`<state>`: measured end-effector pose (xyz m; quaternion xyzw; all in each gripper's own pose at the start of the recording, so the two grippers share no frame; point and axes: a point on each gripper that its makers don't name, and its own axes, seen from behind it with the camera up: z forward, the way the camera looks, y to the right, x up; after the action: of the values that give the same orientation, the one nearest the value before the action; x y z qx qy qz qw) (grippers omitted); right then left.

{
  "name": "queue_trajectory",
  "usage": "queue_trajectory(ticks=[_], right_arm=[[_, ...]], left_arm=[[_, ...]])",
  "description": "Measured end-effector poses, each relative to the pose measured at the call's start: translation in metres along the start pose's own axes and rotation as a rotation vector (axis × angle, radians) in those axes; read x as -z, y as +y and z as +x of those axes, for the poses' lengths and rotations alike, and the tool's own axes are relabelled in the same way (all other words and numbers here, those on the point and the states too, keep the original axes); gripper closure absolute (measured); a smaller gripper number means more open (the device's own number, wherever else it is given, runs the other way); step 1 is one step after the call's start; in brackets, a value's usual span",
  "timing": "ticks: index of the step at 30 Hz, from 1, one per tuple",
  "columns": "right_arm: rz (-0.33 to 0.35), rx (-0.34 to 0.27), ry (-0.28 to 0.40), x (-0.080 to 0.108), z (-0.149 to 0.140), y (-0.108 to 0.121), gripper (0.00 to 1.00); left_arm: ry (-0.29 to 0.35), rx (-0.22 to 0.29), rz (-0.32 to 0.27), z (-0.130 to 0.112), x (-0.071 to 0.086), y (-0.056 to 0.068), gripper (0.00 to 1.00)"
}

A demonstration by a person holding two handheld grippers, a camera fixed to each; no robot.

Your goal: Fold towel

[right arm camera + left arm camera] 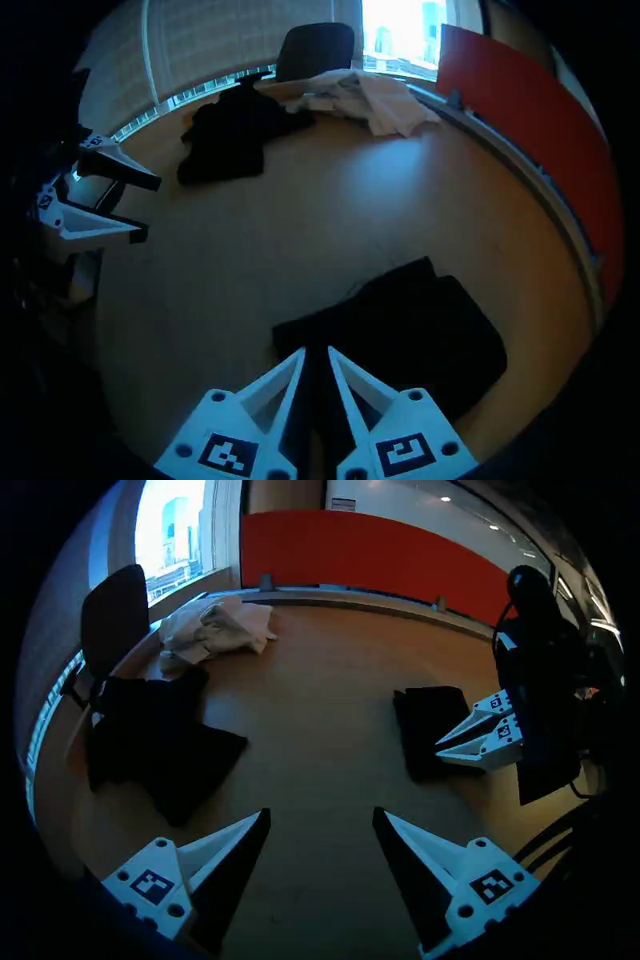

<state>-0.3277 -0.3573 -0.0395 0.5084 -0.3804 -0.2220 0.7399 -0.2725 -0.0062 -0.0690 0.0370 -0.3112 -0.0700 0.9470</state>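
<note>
Hovering over bare wood, the left gripper [320, 824] has its jaws spread wide with nothing between them. The right gripper [316, 356] has its jaws standing nearly together, with only a thin dark slit between them. Their tips sit right at the near edge of the flat, folded black cloth towel [416, 336], and I cannot tell whether a layer is pinched in them or they merely rest on it. The towel lies just ahead of the right jaws on the brown wooden table top [264, 232], and ahead and off to the right of the left jaws. It looks soft, light and limp to me, likely to sag and slip open if lifted by one point. I'd take it at a corner or along the doubled edge, pinching all layers together and keeping it low on the wood. Farther ahead of both pairs of jaws lie a crumpled black cloth [160, 744] and a heap of white cloth [216, 628], then a dark office chair [116, 620] and a red wall panel [376, 556].
</note>
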Motion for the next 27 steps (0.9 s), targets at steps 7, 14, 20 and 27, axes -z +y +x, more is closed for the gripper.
queue_trajectory(ticks=[7,14,20,27], right_arm=[[-0.009,-0.014,0.014,0.005,0.003,0.004,0.73],[-0.011,-0.036,0.03,0.013,0.004,0.006,0.22],[-0.028,-0.05,0.037,0.02,0.0,0.009,0.22],[-0.057,-0.07,0.039,0.033,-0.013,0.013,0.22]], left_arm=[[-0.003,-0.016,0.005,0.0,-0.001,-0.004,0.06],[-0.005,-0.011,0.003,0.001,-0.002,-0.004,0.06],[-0.007,-0.017,0.004,0.001,-0.004,-0.002,0.06],[-0.006,-0.018,0.004,0.002,-0.006,-0.001,0.06]])
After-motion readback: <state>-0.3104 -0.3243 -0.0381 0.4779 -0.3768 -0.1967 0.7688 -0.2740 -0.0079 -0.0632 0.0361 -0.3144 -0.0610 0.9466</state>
